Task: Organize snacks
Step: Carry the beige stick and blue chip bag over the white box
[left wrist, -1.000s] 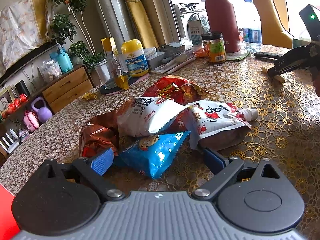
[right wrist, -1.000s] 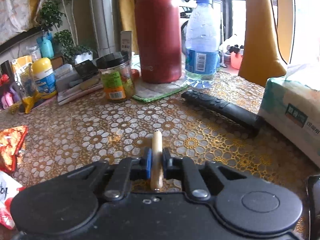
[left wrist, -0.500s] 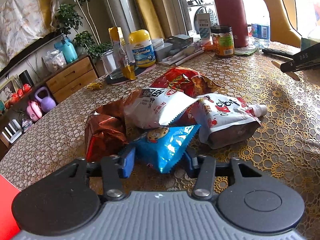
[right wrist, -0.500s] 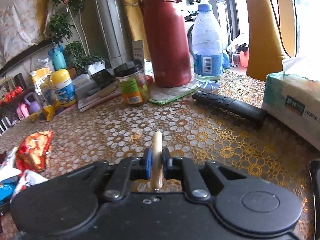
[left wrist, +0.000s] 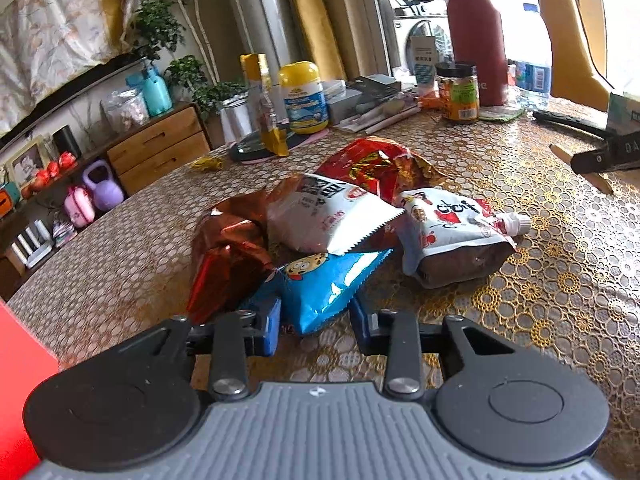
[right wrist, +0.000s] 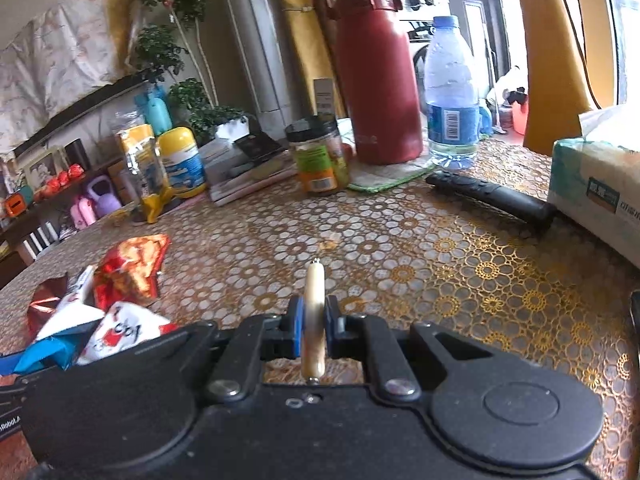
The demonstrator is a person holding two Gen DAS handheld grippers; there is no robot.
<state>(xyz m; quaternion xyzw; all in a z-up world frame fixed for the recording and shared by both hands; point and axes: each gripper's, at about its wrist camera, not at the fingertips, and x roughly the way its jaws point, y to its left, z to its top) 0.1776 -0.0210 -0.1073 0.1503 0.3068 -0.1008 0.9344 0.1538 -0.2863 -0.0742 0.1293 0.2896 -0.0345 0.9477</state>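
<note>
Snacks lie heaped on the table [left wrist: 560, 280]. The left claw [left wrist: 316, 320], angled downward, has just been closing and pinches the blue snack bag [left wrist: 328, 284]; the right claw [right wrist: 314, 320], also tilted down, clamps a thin sausage stick [right wrist: 314, 300].

Left gripper [left wrist: 316, 320] just closed; right gripper [right wrist: 311, 320] clamped tight.

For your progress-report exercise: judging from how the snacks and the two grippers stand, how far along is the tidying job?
Early. Nothing looks sorted yet: the white packet, red packet, brown foil packet and spouted pouch lie heaped on the table. In hand: the left gripper has just been closing on the blue packet, whose corner is between its pads; the right gripper is clamped on a sausage stick. Everything remains to be placed.
</note>
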